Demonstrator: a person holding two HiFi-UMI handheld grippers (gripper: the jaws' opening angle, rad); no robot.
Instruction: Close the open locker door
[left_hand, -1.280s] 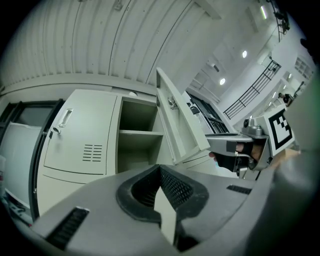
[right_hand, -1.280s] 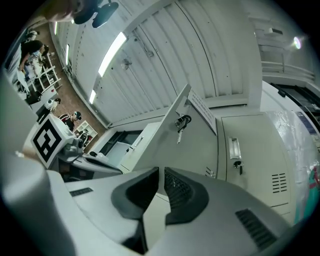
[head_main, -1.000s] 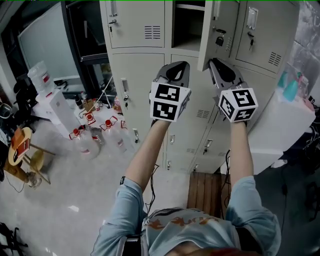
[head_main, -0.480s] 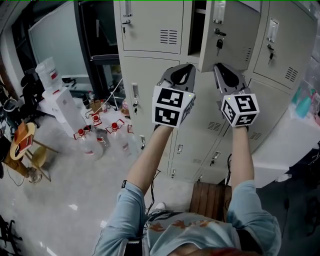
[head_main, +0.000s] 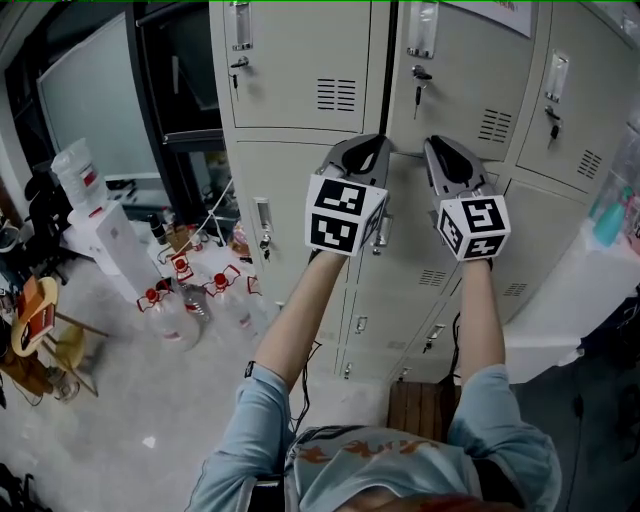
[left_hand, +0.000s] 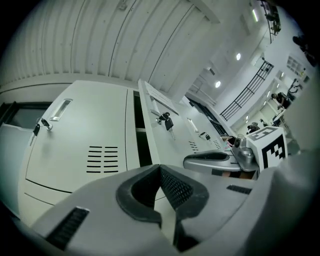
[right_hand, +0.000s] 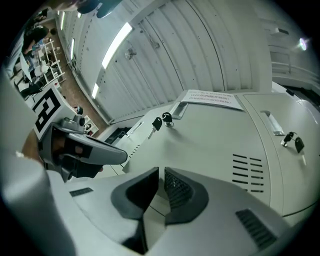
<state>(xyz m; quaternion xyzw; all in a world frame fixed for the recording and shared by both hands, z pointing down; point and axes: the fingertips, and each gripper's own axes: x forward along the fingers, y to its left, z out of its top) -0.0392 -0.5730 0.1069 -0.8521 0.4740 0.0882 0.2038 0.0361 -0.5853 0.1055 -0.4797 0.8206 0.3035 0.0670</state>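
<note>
**Locker door (head_main: 455, 90) a slit from shut**

It hangs in the upper row, just right of the closed neighbour door (head_main: 300, 60), with only a narrow dark gap between the two. The closing looks to be at its last stage, and the next move calls for a firm press until the edge sits flush. The left gripper (head_main: 365, 142) and right gripper (head_main: 440, 145), low and right of that neighbour, both have their jaws clenched on nothing. The door is pale grey metal with vent slots and a key (head_main: 417, 78) dangling from its lock.
</note>
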